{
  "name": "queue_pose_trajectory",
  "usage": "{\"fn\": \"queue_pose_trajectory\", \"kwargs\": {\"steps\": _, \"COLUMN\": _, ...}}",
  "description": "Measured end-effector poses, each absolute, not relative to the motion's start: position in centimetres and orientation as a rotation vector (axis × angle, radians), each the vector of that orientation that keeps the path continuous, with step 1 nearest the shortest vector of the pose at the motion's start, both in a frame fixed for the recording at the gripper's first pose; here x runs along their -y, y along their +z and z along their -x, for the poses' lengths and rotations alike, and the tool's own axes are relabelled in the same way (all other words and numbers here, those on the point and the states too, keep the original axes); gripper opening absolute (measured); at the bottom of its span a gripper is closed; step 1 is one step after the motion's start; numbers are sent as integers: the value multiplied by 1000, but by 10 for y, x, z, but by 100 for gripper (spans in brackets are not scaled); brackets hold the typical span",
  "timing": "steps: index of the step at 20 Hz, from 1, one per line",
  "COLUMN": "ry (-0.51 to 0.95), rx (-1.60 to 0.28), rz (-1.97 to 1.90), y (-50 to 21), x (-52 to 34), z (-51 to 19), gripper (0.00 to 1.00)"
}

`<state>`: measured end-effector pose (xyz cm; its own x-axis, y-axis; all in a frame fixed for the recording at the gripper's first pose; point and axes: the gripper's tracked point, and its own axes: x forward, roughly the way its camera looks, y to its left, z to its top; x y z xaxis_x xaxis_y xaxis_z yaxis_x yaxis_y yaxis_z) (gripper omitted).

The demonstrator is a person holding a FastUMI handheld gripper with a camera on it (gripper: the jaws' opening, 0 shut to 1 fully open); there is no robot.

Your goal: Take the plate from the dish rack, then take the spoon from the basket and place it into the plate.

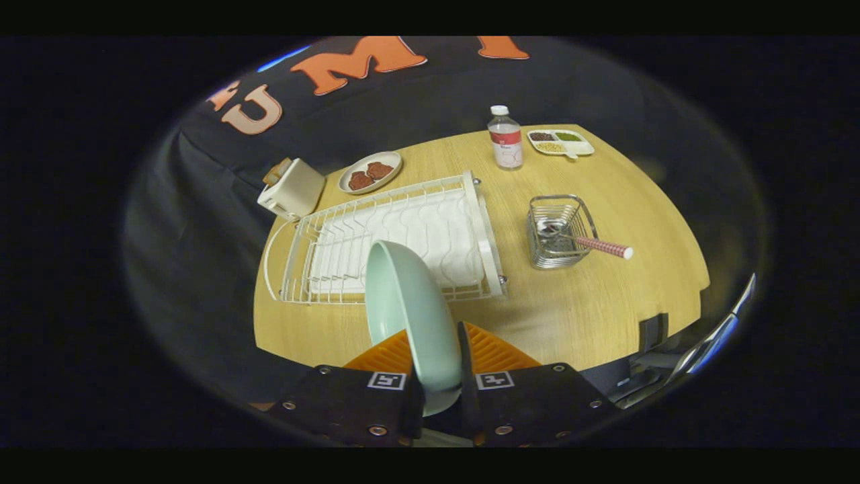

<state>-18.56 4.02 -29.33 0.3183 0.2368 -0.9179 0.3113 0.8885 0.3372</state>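
Pale green and held on edge, the plate (pixel 410 309) stands upright between the fingers of the claw (pixel 440 396), which are clamped on its lower rim from both sides, so the claw is closed and gripping the plate. It rises just ahead of the fingers, above the near edge of the white wire dish rack (pixel 396 245) and apparently clear of its slots, though whether its far rim touches the wires cannot be told.

The plate looks lifted out, so the next stage is to set it flat on the wooden desk (pixel 625 296). What matters then is the spoon (pixel 591 243). It lies to the right of the claw and further off, in the small wire basket (pixel 557 230), well apart from the rack. Its bowl sits down inside the basket and its patterned handle slants out over the right rim, long axis running roughly left to right across the claw's line of sight. The handle end, pointing away from the rack, looks the easiest part to pinch; the fingers would likely need turning to cross it.
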Motion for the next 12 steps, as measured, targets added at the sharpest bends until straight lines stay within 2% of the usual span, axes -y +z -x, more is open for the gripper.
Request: {"fn": "queue_pose_trajectory", "kwargs": {"steps": 12, "ry": 54, "rx": -1287, "rz": -725, "y": -352, "x": -48, "z": 234, "gripper": 23}}
